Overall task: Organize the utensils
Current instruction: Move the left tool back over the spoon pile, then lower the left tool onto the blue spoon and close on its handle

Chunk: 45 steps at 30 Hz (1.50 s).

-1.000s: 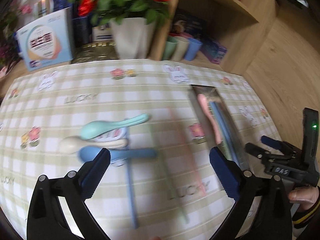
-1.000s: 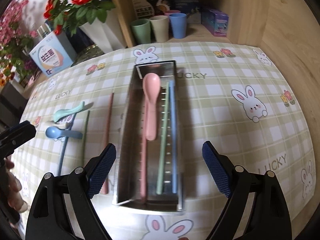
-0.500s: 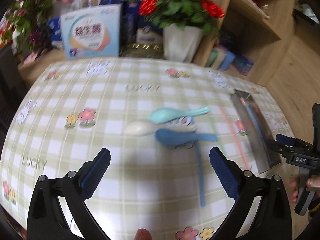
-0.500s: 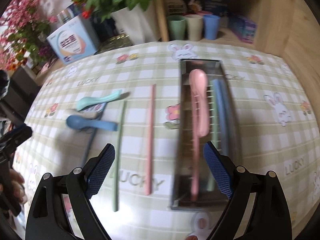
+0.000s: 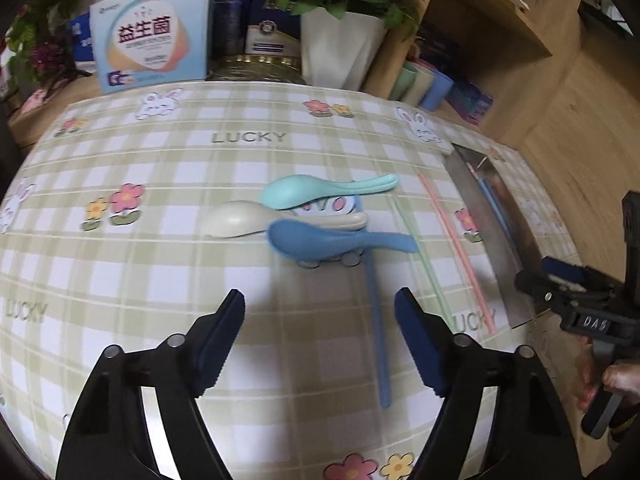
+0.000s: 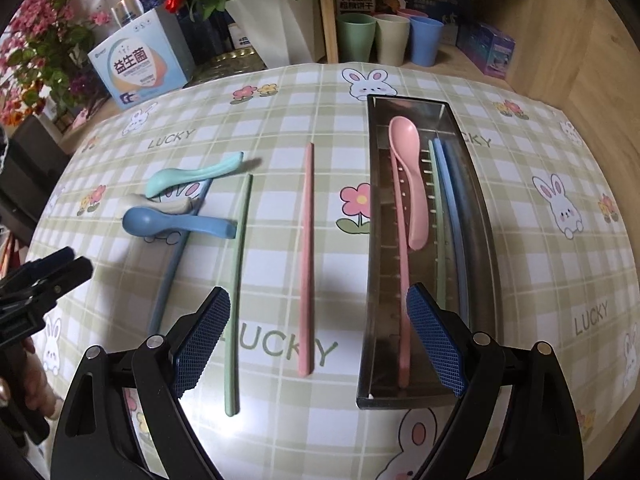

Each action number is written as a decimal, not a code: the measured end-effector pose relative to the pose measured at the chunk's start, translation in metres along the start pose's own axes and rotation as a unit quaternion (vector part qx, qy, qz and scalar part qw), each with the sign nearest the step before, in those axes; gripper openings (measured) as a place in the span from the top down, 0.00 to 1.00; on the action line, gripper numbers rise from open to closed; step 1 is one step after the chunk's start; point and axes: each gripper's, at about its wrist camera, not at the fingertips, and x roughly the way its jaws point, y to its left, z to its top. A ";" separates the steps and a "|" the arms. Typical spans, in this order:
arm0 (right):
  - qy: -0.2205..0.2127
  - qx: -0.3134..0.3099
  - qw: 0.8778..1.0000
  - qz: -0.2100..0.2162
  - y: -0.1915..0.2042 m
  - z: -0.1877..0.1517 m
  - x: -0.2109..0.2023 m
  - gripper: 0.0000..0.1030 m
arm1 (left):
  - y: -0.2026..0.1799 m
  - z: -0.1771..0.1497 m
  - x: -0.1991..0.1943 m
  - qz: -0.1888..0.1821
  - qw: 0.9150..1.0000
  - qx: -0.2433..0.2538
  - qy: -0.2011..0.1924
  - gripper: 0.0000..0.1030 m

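Left wrist view: nearest the camera, the left hand-held gripper hangs over the bench, which is covered with a green checked cloth. Its jaws have just been closing in but stand apart, with nothing between them. Just beyond lie three spoons bunched together: a blue spoon nearest, a cream spoon touching it, and a mint spoon behind. A blue chopstick runs under the blue spoon's handle.

Right wrist view: the right hand-held gripper is open and empty above a pink chopstick. A green chopstick lies to its left. To the right sits a long steel tray holding a pink spoon and pink, green and blue chopsticks. At the far bench edge stand a boxed product, a white flower pot and three cups.
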 end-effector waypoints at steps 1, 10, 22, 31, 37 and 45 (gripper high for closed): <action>0.000 0.001 1.000 0.000 -0.001 0.000 0.000 0.16 | 0.000 0.003 0.002 -0.005 1.000 0.003 0.000 0.32; 0.002 0.006 1.000 0.000 -0.005 0.002 0.004 0.16 | -0.017 0.047 0.044 -0.057 0.994 0.086 0.037 0.58; -0.005 0.036 0.999 0.000 -0.026 0.004 0.005 0.16 | -0.030 0.054 0.080 -0.040 0.991 -0.084 0.097 0.58; -0.011 0.050 0.999 0.014 -0.035 0.001 0.003 0.16 | -0.034 0.062 0.086 0.043 0.964 -0.227 0.136 0.48; -0.015 0.066 0.998 0.019 -0.050 -0.002 0.003 0.16 | -0.034 0.059 0.093 0.017 0.947 -0.289 0.141 0.52; -0.012 0.092 0.995 0.028 -0.067 -0.005 0.008 0.16 | -0.038 0.060 0.103 0.086 0.948 -0.275 0.138 0.56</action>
